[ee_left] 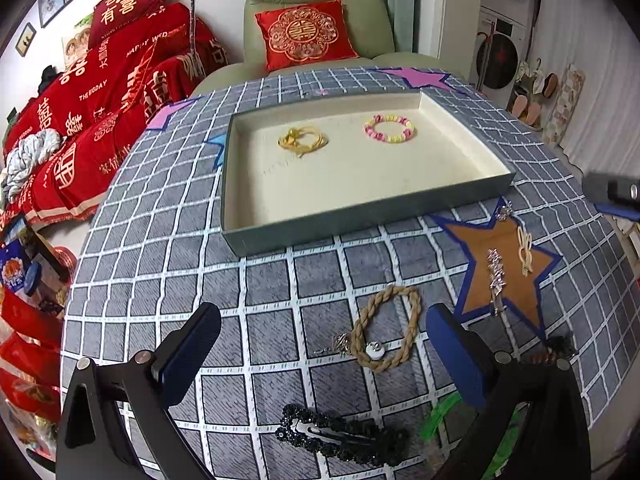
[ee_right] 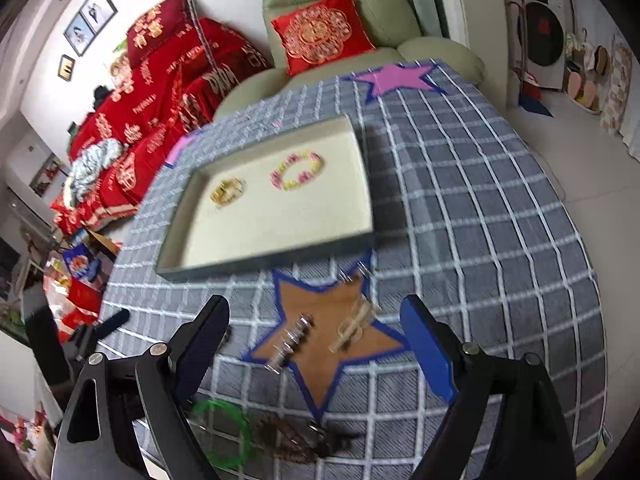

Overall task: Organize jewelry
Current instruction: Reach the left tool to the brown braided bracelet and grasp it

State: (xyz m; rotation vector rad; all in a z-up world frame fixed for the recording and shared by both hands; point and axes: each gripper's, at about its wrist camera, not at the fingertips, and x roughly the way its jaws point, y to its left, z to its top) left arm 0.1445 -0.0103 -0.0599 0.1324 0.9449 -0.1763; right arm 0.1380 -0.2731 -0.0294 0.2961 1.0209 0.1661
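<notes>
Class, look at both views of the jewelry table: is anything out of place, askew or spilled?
Nothing is spilled or damaged. The tray holds only a gold piece and a pink-yellow bracelet; the rope bracelet and black hair clip lie loose on the cloth, unsorted.

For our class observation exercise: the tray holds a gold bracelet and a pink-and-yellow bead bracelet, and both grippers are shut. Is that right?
Not quite: the left gripper and right gripper are open, each in its own wrist view. The tray does hold the gold bracelet and bead bracelet.
</notes>
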